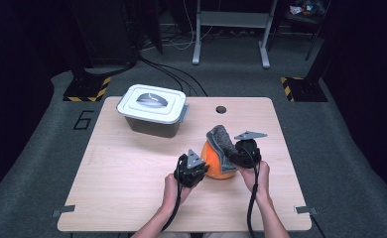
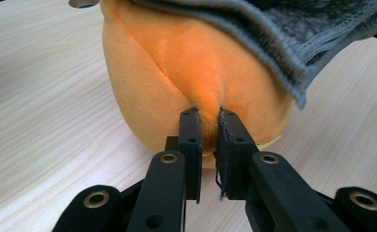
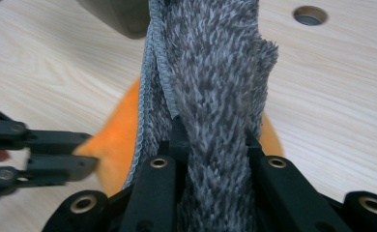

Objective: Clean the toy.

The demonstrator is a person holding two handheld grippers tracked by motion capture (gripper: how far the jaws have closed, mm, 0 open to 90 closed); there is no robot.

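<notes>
Now orange plush point(image 2: 177, 72) pinched between jaws, grey cloth point(image 3: 210, 96) clamped

The left gripper point(image 2: 208, 116) pinches a fold of the orange plush toy point(image 2: 177, 67) on the wooden table point(image 2: 41, 96); a grey fuzzy cloth point(image 2: 283, 34) drapes its far right side.

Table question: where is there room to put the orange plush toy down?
Bare wood lies on the table left of the left claw, below the lidded bin. More lies right of the right claw. It's crowded around the orange plush toy and grey cloth.
</notes>
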